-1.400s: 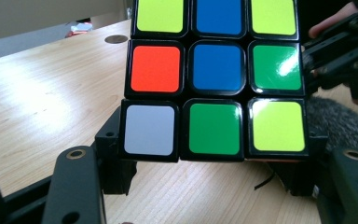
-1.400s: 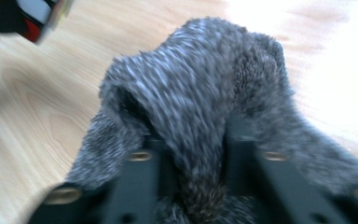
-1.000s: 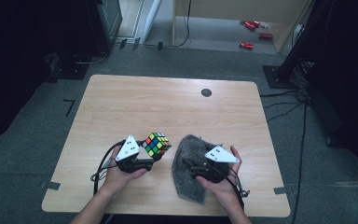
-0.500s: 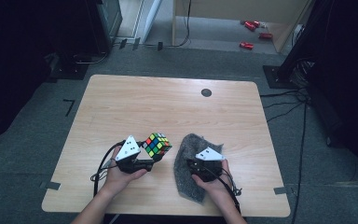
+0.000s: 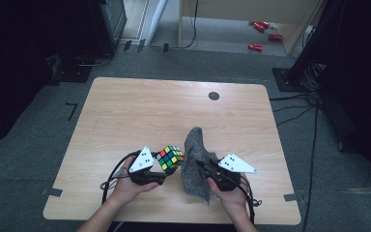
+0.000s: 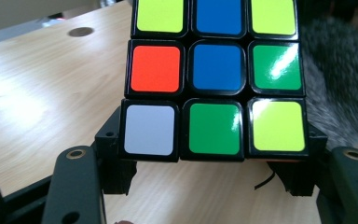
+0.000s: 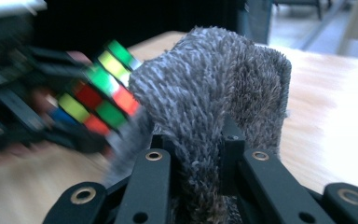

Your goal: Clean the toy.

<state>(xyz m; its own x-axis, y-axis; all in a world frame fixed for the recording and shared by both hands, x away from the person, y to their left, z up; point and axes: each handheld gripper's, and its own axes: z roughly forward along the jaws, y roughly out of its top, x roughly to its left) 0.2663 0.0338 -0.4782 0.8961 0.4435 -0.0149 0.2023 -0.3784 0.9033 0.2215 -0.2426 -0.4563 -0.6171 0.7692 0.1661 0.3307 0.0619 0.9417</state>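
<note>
The wooden bench (image 5: 140, 111) sat under both hands, stretching well out ahead of each hand-held gripper. The grey fuzzy cloth (image 5: 196, 162) was next biggest: the right hand-held gripper (image 5: 211, 170) had just been closing its jaws and was clamped on it, so the cloth bunched up between the jaws and stood up off the bench, just right of the cube. The puzzle cube (image 5: 170, 158) was pinched between the jaws of the left hand-held gripper (image 5: 160, 170), lifted a bit, tilted, pretty much touching the cloth. A small dark round spot (image 5: 214, 95) lay far ahead of the right one.
</note>
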